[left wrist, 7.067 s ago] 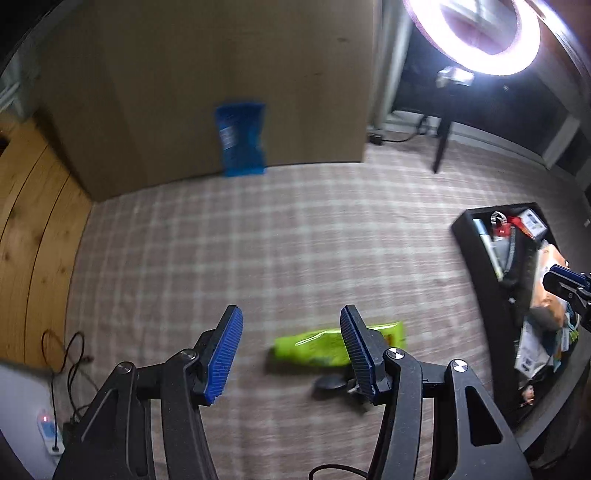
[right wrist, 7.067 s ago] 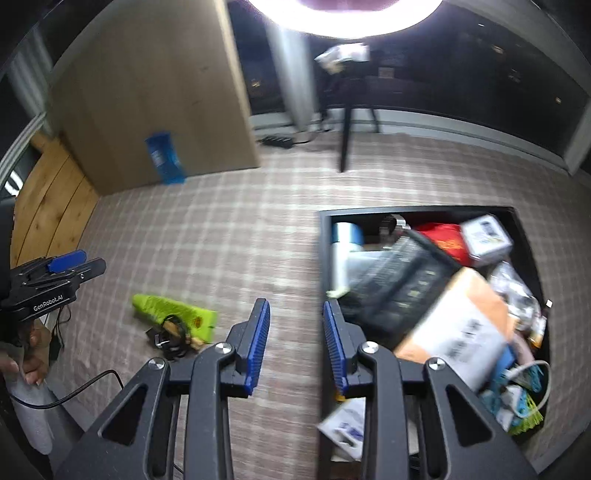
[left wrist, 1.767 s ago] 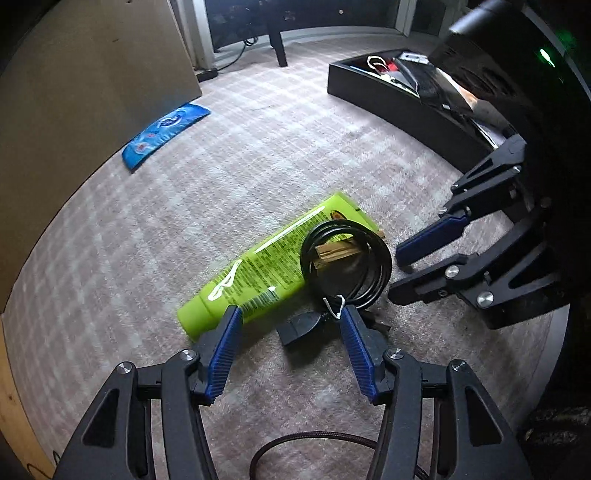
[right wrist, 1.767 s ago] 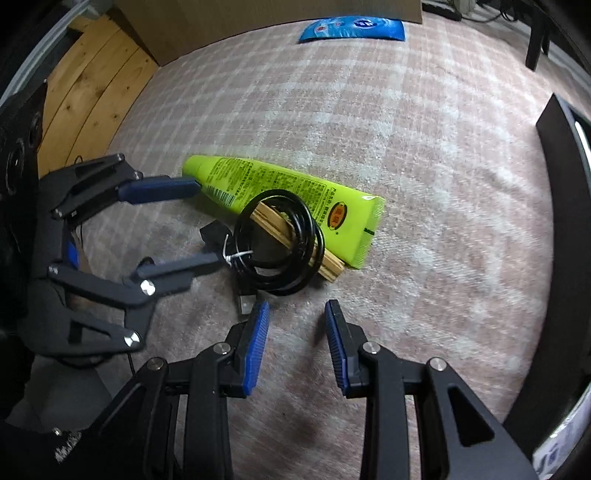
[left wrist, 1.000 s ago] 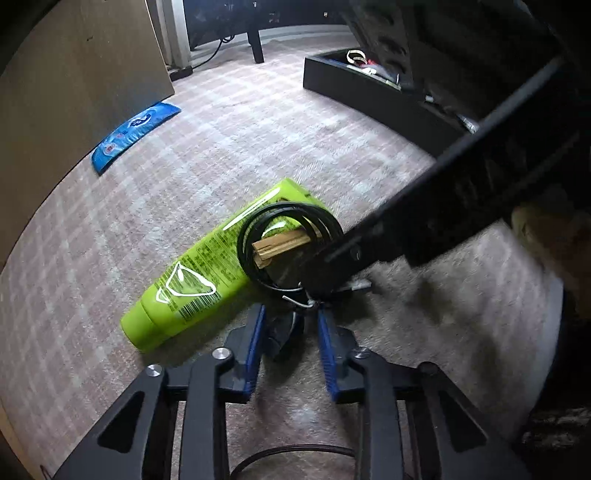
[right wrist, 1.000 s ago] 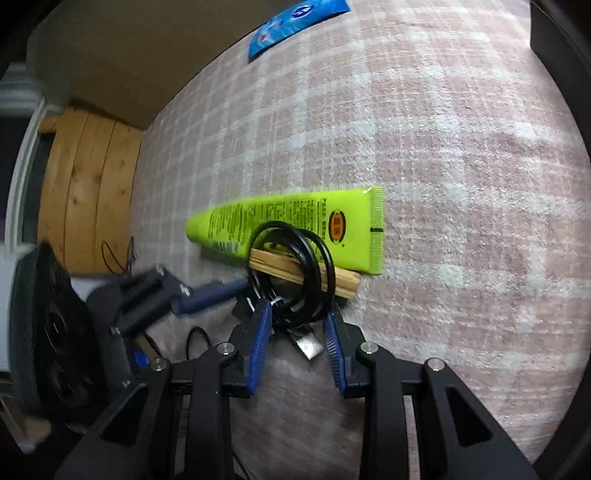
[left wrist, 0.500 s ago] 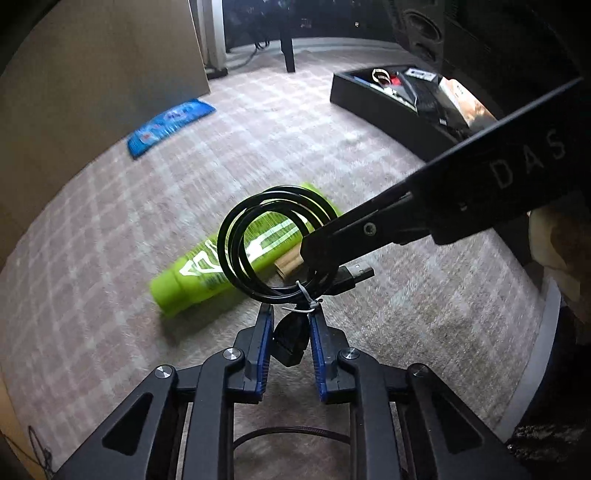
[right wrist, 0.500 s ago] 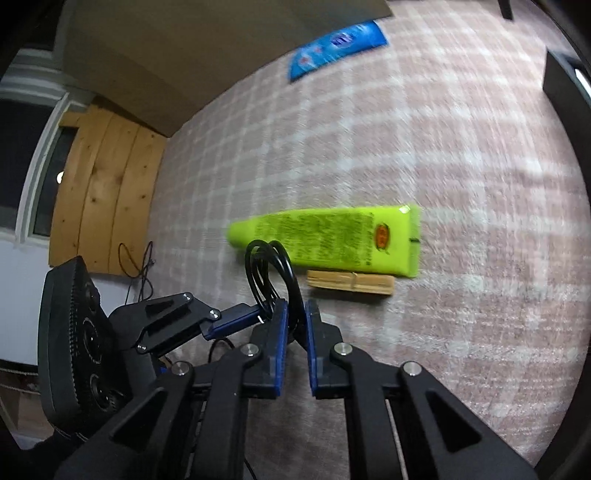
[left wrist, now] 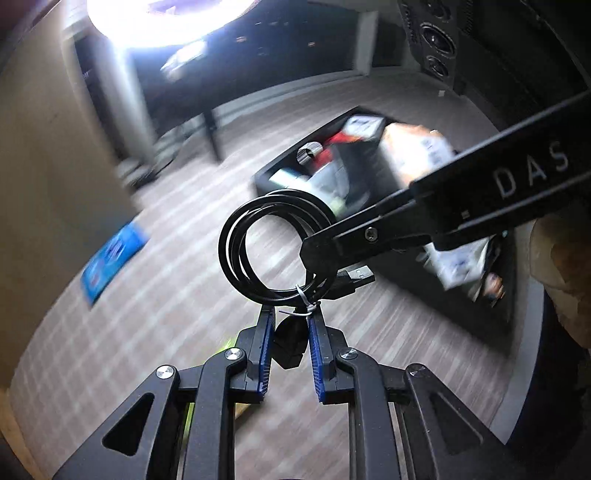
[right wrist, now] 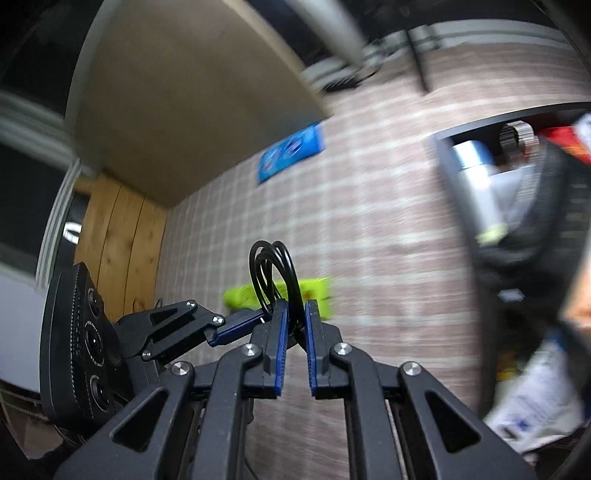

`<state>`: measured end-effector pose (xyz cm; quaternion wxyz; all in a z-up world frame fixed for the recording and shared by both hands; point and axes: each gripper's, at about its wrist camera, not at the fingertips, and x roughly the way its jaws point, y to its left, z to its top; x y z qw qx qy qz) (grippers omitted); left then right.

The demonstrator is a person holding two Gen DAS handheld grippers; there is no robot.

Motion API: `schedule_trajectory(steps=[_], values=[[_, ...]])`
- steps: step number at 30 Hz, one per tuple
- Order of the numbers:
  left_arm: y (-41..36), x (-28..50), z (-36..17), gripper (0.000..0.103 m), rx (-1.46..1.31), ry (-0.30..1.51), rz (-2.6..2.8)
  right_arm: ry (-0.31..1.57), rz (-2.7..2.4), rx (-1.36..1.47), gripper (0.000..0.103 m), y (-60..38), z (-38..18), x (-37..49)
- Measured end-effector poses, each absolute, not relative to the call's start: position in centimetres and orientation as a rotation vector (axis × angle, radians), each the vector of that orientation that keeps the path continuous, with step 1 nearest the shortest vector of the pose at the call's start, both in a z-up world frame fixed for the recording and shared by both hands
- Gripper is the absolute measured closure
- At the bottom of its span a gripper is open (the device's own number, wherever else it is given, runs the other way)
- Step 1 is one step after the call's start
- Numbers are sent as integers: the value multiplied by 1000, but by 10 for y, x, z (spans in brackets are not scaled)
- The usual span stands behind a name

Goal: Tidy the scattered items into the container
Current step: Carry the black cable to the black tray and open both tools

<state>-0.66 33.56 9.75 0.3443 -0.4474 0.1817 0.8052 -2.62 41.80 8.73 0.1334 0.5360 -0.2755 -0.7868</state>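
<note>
A coiled black cable (left wrist: 236, 254) hangs in the air between both grippers. My left gripper (left wrist: 290, 328) is shut on the cable's black plug (left wrist: 290, 345). My right gripper (left wrist: 314, 254) reaches in from the right and is shut on the coil beside its white tie. In the right wrist view the coil (right wrist: 271, 269) stands up between the right gripper's (right wrist: 293, 317) blue pads, with the left gripper (right wrist: 240, 325) at its left. The black container (left wrist: 280, 166), full of items, lies ahead on the right. The green tube (right wrist: 317, 293) lies on the carpet below.
A blue packet (left wrist: 110, 266) lies on the checked carpet against a beige panel (right wrist: 184, 110). Wooden floorboards (right wrist: 118, 240) border the carpet on the left. A ring light (left wrist: 166, 18) on a dark stand shines at the back. The container (right wrist: 517, 221) sits to the right of the carpet.
The right gripper shut on the coil, and both grippers lifted the cable off the carpet. The green tube and a wooden clip stayed behind. Both views swung up toward the container.
</note>
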Motion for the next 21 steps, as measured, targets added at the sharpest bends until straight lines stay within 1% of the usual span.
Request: schedule_trajectory(steps=[5, 9, 13, 15, 19, 21], values=[[402, -14, 114, 86, -1079, 502, 2019, -923, -2403, 1519, 94, 498, 110, -3], [453, -4, 127, 87, -1009, 520, 1935, -1014, -2503, 1477, 94, 556, 129, 30], [504, 14, 133, 87, -966, 560, 1858, -1105, -2583, 1471, 94, 595, 136, 69], [526, 23, 134, 91, -952, 565, 1816, -1135, -2626, 1485, 94, 619, 140, 89], [570, 40, 134, 91, -906, 603, 1781, -1164, -2695, 1523, 94, 653, 146, 118], [584, 35, 128, 84, -969, 590, 1761, -1165, -2703, 1545, 93, 671, 145, 125]])
